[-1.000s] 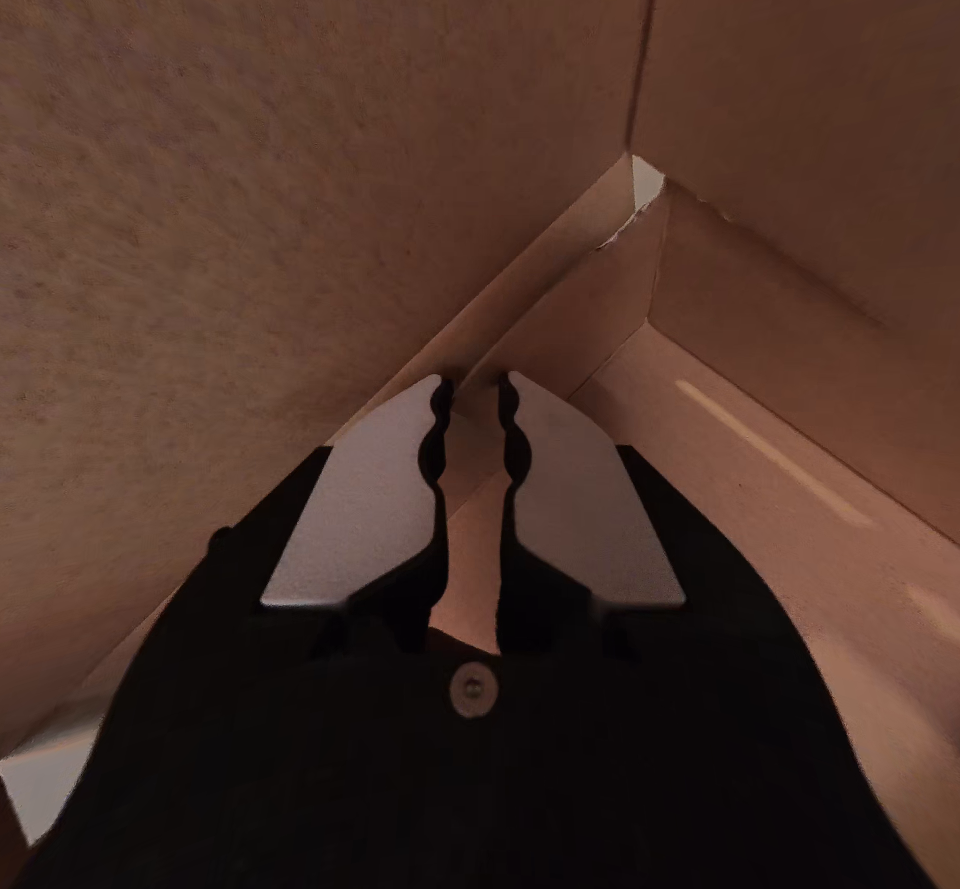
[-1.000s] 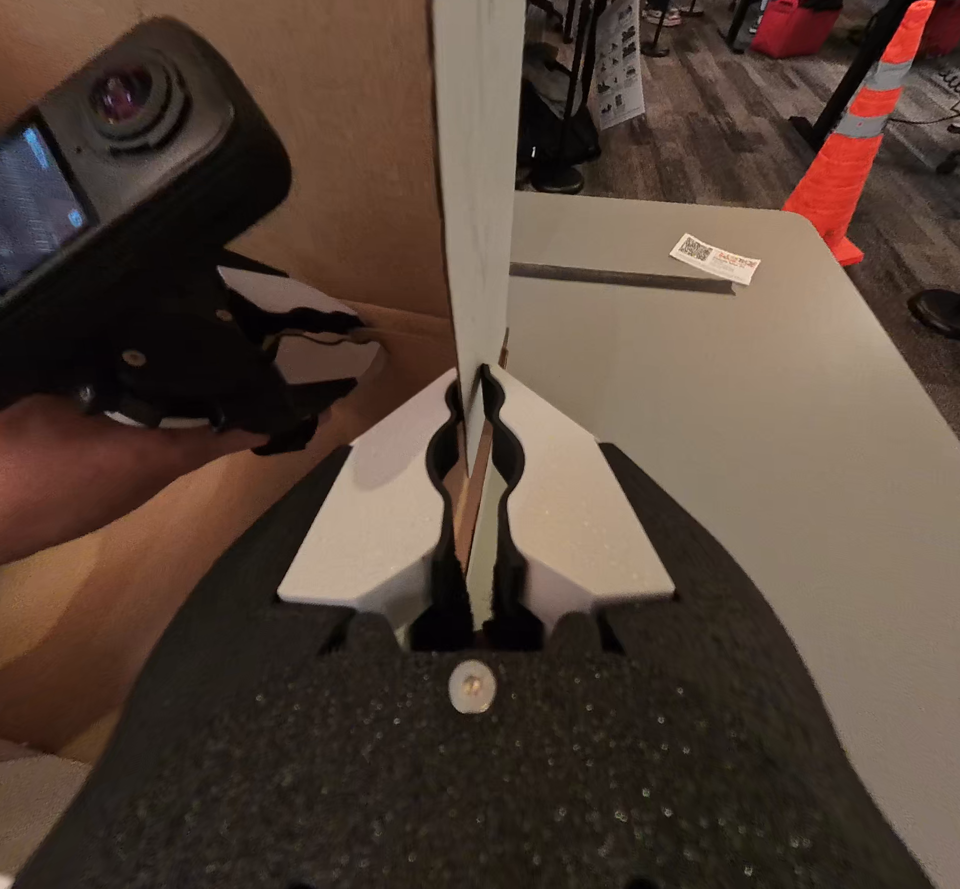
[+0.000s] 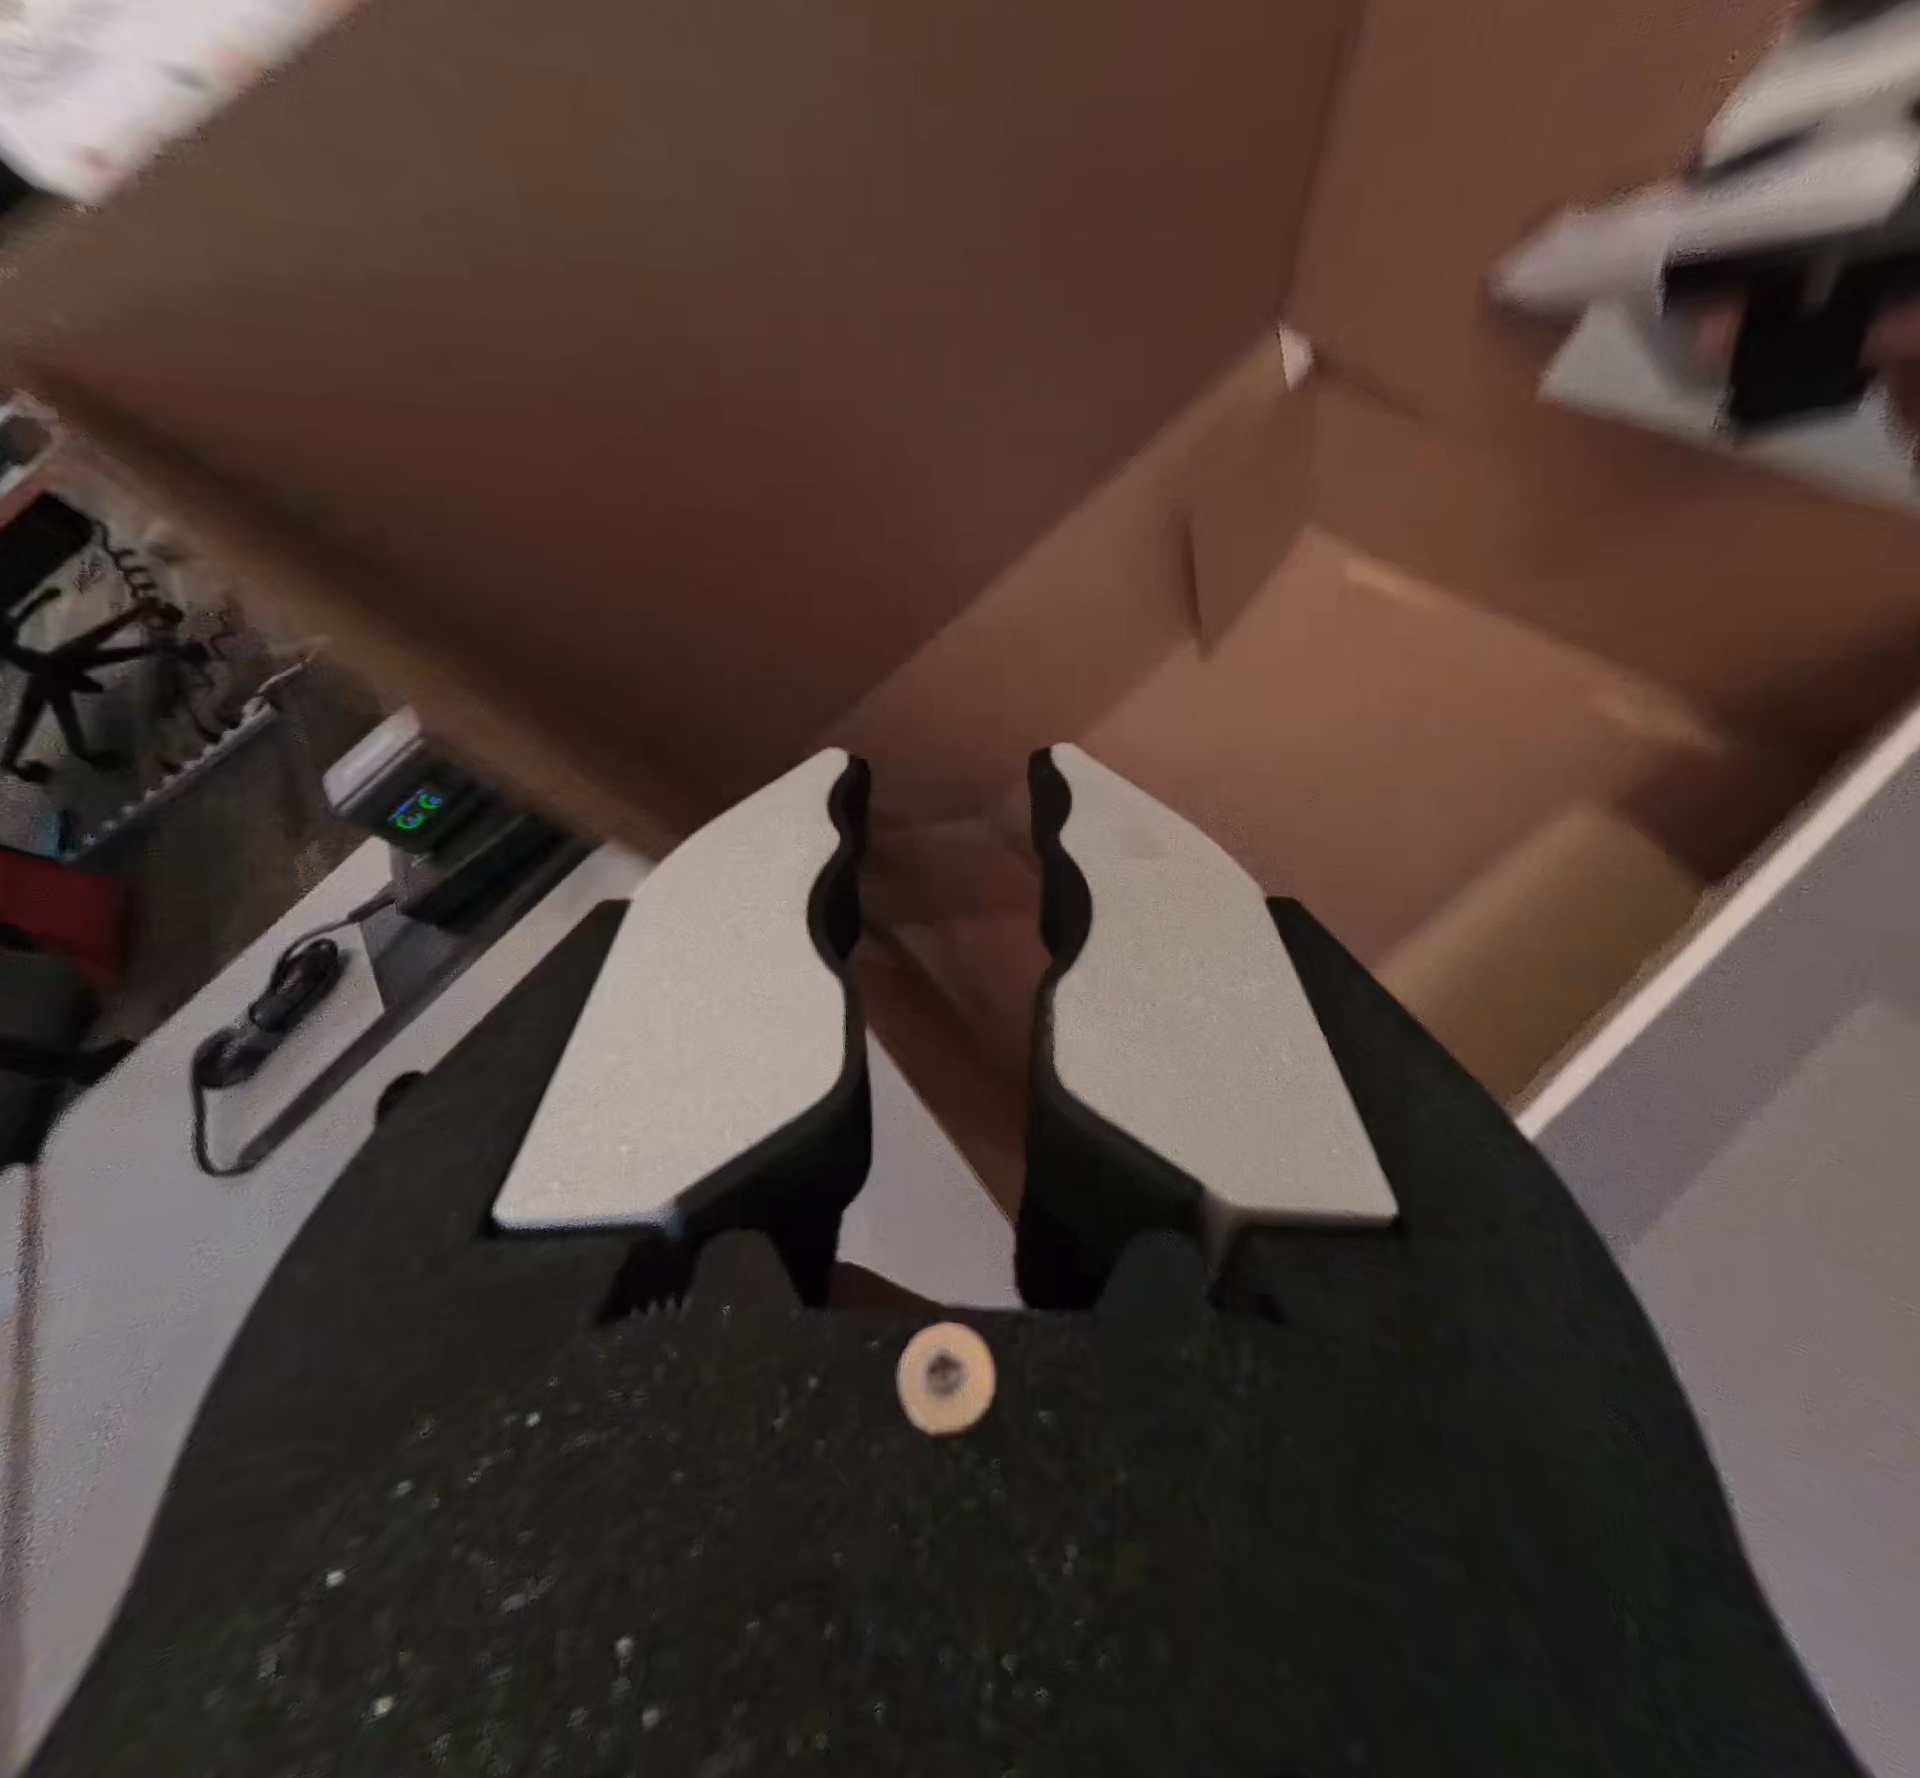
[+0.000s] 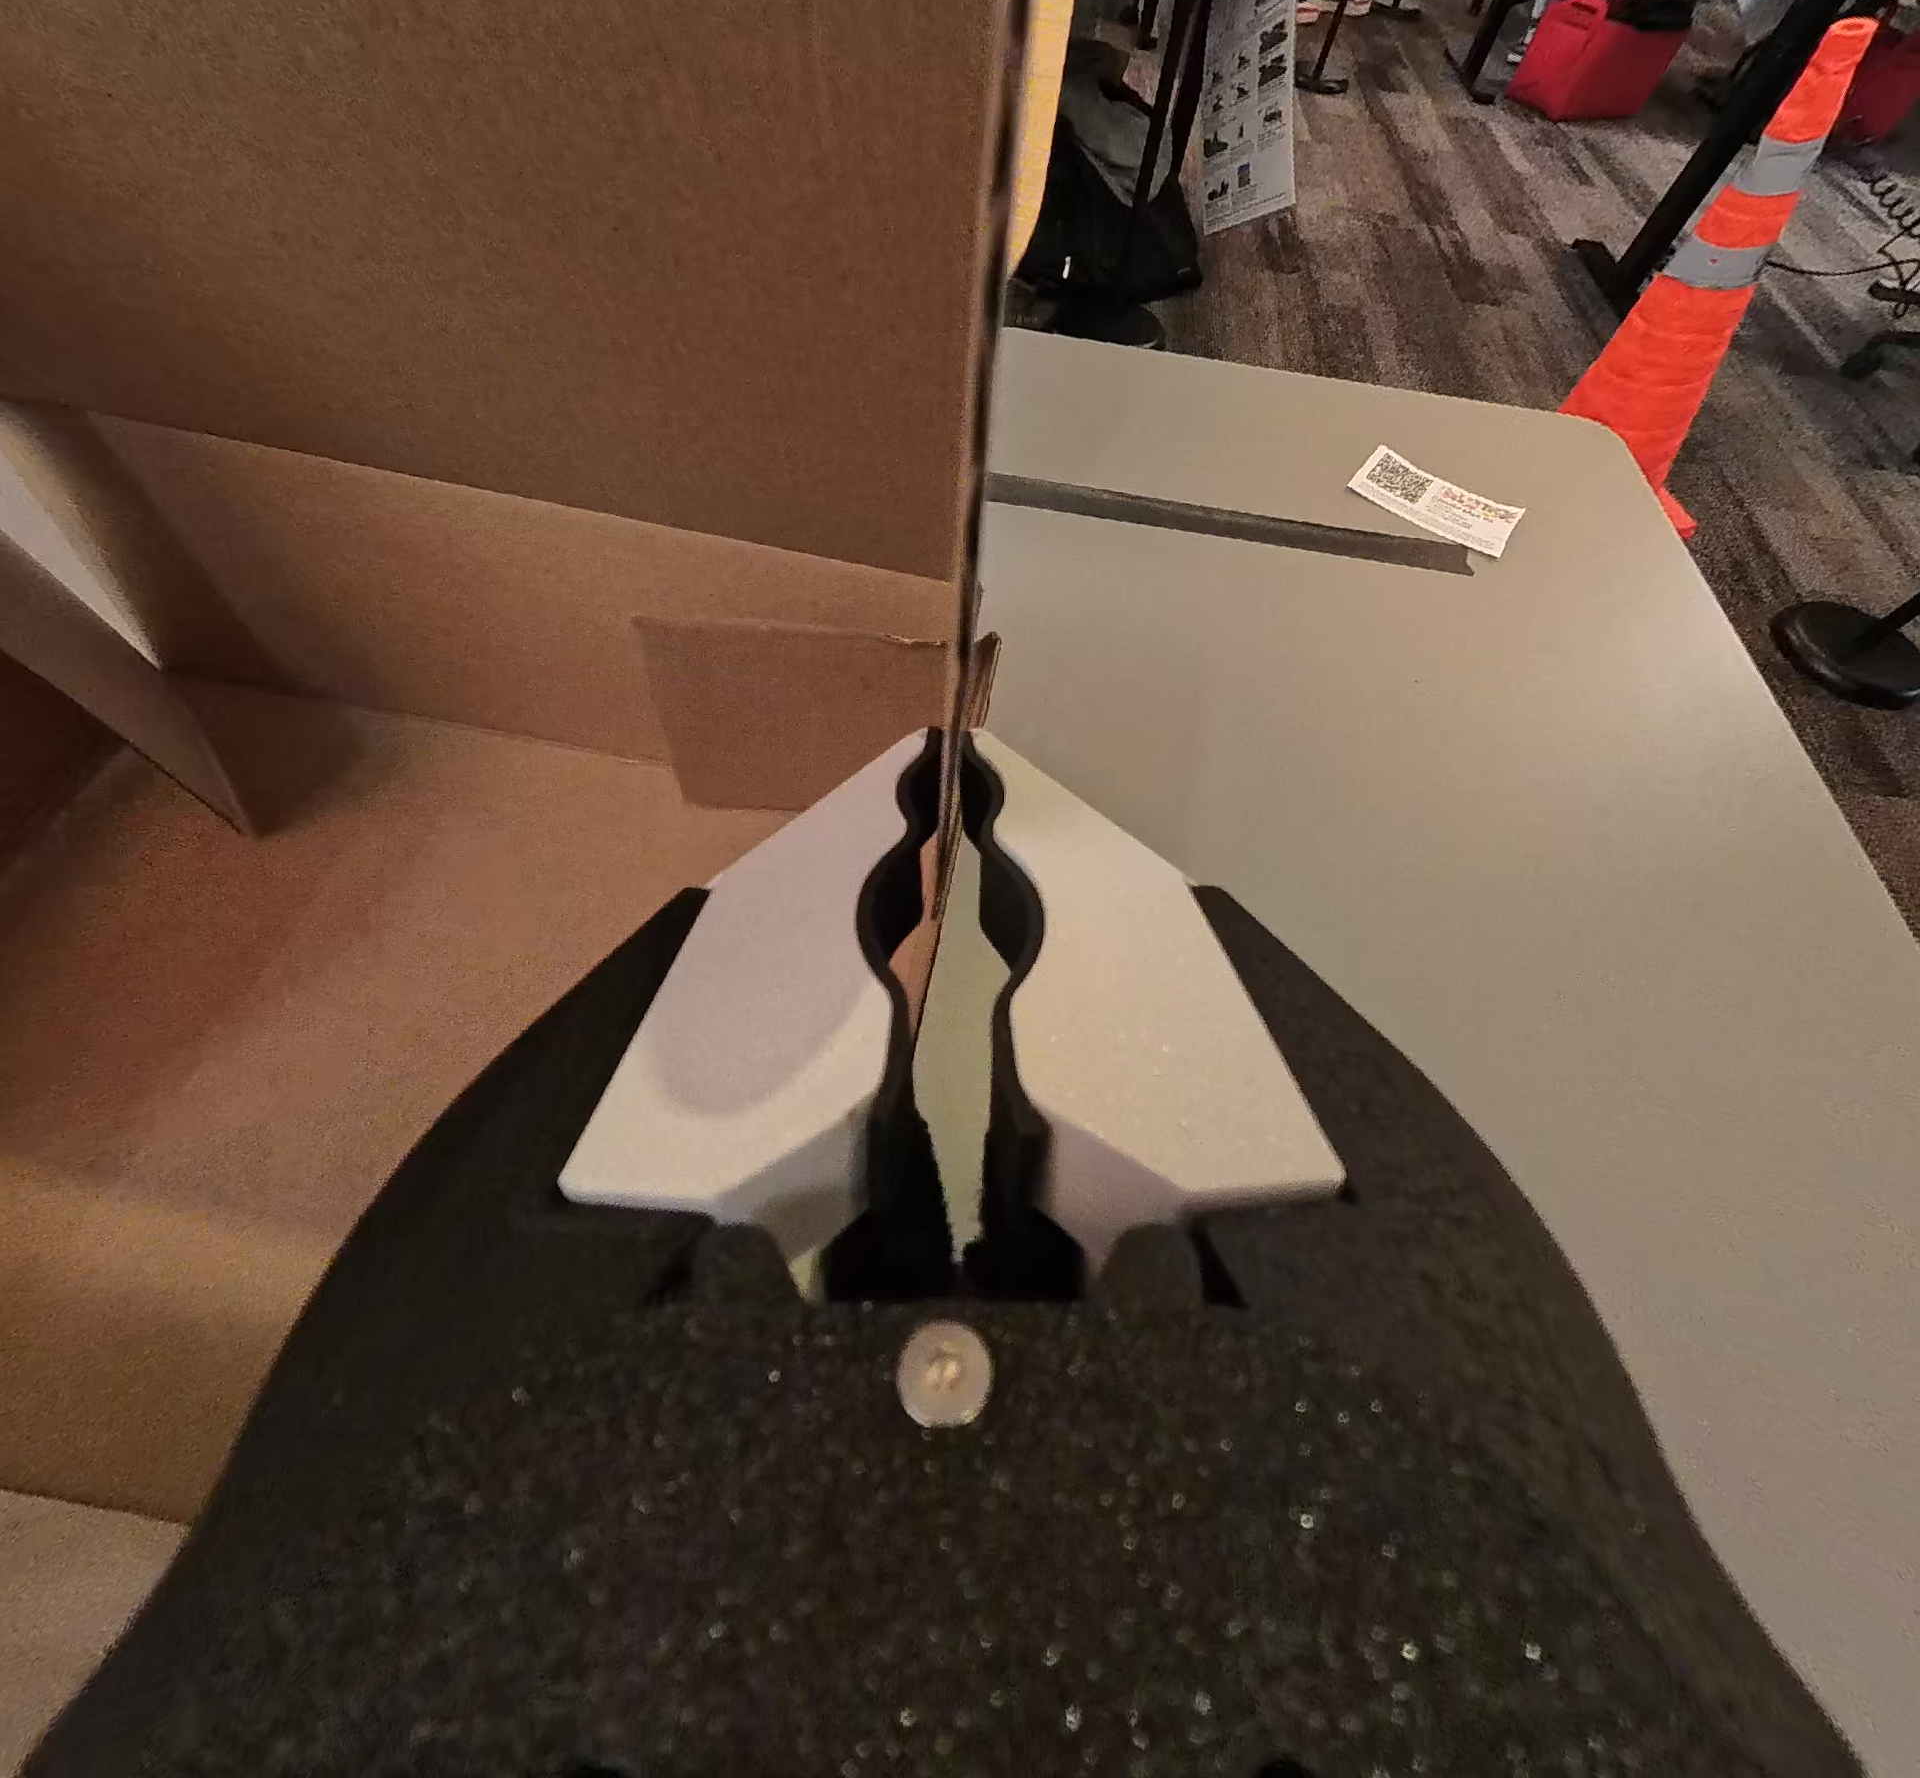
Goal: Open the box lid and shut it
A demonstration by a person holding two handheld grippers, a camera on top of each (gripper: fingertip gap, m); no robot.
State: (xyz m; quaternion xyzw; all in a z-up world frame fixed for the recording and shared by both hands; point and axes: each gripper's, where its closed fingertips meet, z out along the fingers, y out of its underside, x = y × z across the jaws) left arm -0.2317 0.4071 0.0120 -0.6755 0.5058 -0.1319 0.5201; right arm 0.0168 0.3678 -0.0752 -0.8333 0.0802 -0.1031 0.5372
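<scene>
Left wrist view: the left gripper (image 3: 948, 783) is held with a narrow gap between its jaws, nothing gripped, above the near rim of the open brown cardboard box (image 3: 1455, 720) on the grey table (image 3: 1766, 1313). A large brown flap (image 3: 727, 274) is raised behind it.

Right wrist view: the right gripper (image 4: 958, 752) is clamped on the edge of an upright brown cardboard side flap (image 4: 623, 222). An orange traffic cone (image 4: 1725, 242) is seen on the floor beyond.

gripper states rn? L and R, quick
Left gripper: open, empty, above the open cardboard box.
Right gripper: shut on the box flap, upright flap edge pinched between the jaws.
</scene>
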